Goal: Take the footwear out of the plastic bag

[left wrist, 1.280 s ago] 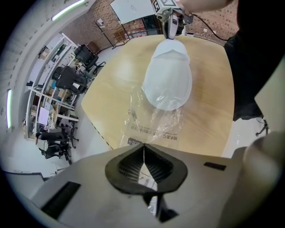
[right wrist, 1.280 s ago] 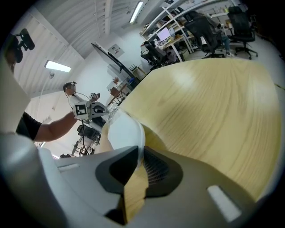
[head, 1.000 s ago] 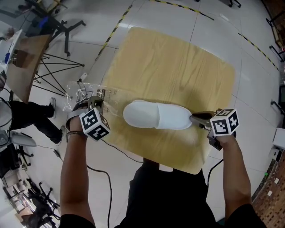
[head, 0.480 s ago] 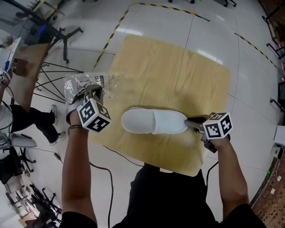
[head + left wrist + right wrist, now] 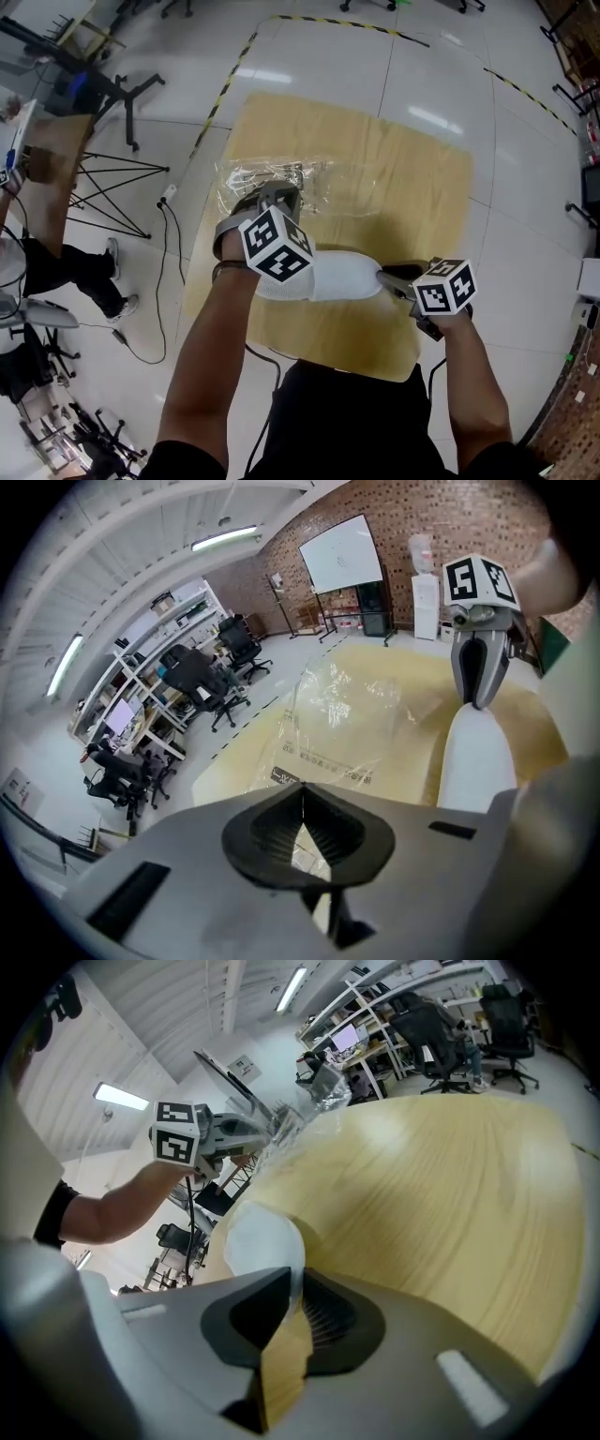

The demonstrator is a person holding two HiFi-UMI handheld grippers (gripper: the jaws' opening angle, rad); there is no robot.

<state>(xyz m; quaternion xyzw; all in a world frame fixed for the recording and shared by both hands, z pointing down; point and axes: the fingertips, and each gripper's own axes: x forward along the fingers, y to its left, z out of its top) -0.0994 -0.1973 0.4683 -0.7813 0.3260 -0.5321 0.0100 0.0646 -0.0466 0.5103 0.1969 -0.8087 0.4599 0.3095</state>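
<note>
A white slipper (image 5: 333,277) lies on the wooden table (image 5: 412,187) in the head view, out of the bag. My right gripper (image 5: 384,275) is shut on its heel end; the right gripper view shows the white fabric (image 5: 258,1241) pinched between the jaws (image 5: 292,1293). The clear plastic bag (image 5: 291,180) hangs crumpled above the table, just beyond the slipper's toe. My left gripper (image 5: 274,195) is shut on the bag's near edge. In the left gripper view the bag (image 5: 337,719) trails ahead of the closed jaws (image 5: 300,822), with the slipper (image 5: 473,757) to the right.
The table's left edge (image 5: 202,234) runs close beside my left arm. On the floor to the left stand a black wire frame (image 5: 112,178) and a loose cable (image 5: 169,272). A person's leg (image 5: 66,272) is at the far left. Yellow-black tape (image 5: 220,94) marks the floor.
My left gripper has carried the plastic bag from beyond the table's left edge rightward and up over the table. The right gripper and the slipper have stayed put.
</note>
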